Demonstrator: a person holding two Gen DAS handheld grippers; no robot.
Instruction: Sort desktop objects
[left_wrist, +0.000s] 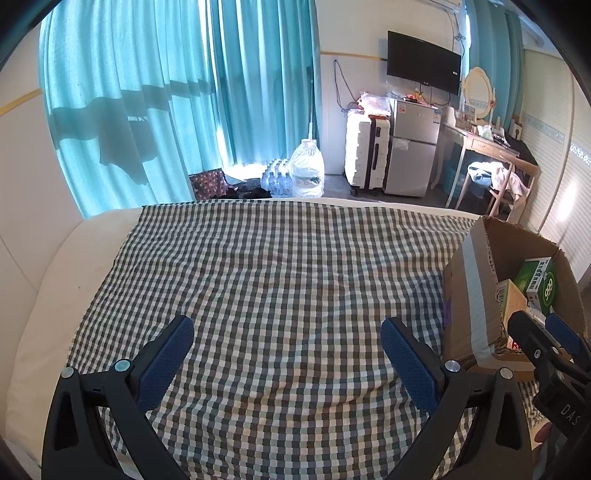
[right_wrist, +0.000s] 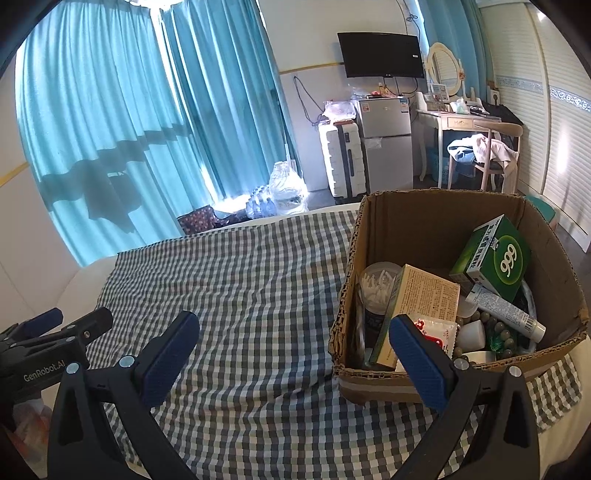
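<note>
Both grippers hover with fingers spread wide and empty above a checked cloth (left_wrist: 280, 280) covering a bed. The left gripper (left_wrist: 287, 354) faces bare cloth; the cardboard box (left_wrist: 469, 314) sits to its right, beyond its right finger. From the right wrist view, the right gripper (right_wrist: 293, 349) also points at open cloth, its right finger overlapping the near-left corner of the box, which rests on the cloth. Inside the box lie a green carton (right_wrist: 495, 258), a beige carton (right_wrist: 421, 299), a white tube (right_wrist: 506, 312), a jar of cotton swabs (right_wrist: 376, 288), a red-and-white sachet (right_wrist: 436, 330) and dark beads (right_wrist: 498, 332). Items lower in the box are buried and hard to make out. The left view cuts off most of the box.
</note>
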